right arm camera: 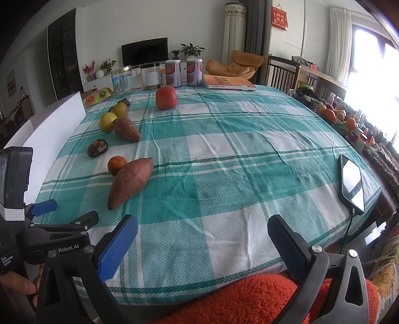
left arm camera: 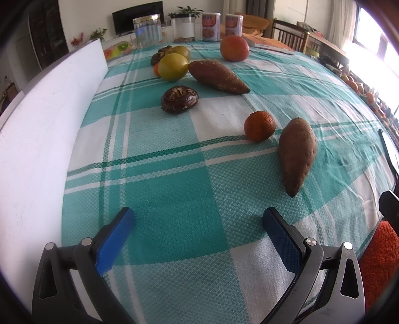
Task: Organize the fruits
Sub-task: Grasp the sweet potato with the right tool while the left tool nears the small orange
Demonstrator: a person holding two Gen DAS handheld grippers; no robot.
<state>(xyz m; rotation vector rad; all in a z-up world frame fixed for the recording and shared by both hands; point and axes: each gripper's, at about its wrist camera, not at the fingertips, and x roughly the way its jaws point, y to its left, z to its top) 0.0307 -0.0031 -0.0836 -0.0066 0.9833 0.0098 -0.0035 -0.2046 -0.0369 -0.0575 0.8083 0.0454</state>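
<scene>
Left wrist view: left gripper [left arm camera: 198, 218] fingers spread, empty; right gripper [right arm camera: 202, 230] likewise. Nearest lies a sweet potato [left arm camera: 296, 154] beside a mandarin [left arm camera: 259, 125] on the worktop [left arm camera: 174, 174]. Sorting seems unstarted; next, reach forward.

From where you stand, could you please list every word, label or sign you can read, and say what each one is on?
"Robot.AI": on the black frame of the left hand-held gripper, seen from the right wrist view.
"Data Acquisition System": small print on the same body, lower left.
Red wall hanging: Chinese characters, too small to read.
Two cans: labels blurred.
Orange book: cover text unreadable.
Phone: screen glare, nothing legible.
</scene>
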